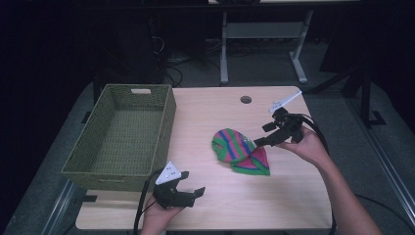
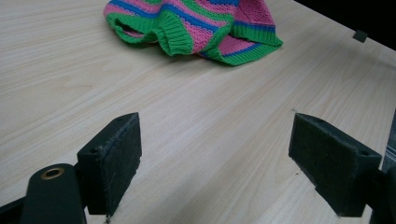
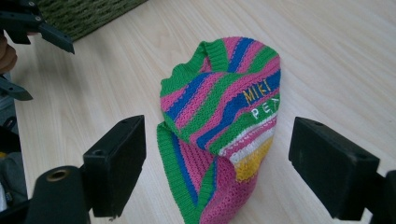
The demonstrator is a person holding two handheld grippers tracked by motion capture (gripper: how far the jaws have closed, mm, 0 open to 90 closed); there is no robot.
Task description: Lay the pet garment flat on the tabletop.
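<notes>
I have the striped knit garment [image 1: 241, 152] lying crumpled near the middle of the desk [image 1: 205, 112], right of the green woven basket [image 1: 122, 132], which stands at the desk's left side. In the right gripper view the knit [image 3: 219, 126] shows pink, green and blue stripes with a white and a yellow band lower down, and I can read yellow stitched letters "MIKI" with white letters "PEX" beneath them; the rest of the wording runs off round the fold, so I cannot read further. My right gripper [image 1: 266, 134] hangs just at the garment's right edge, its fingers [image 3: 116, 163] wide apart with the cloth between and below them, not clamped on it. My left gripper [image 1: 188, 193] sits near the front edge of the desk, well apart from the knit [image 2: 196, 23], its fingers [image 2: 114, 158] also spread wide over bare wood
</notes>
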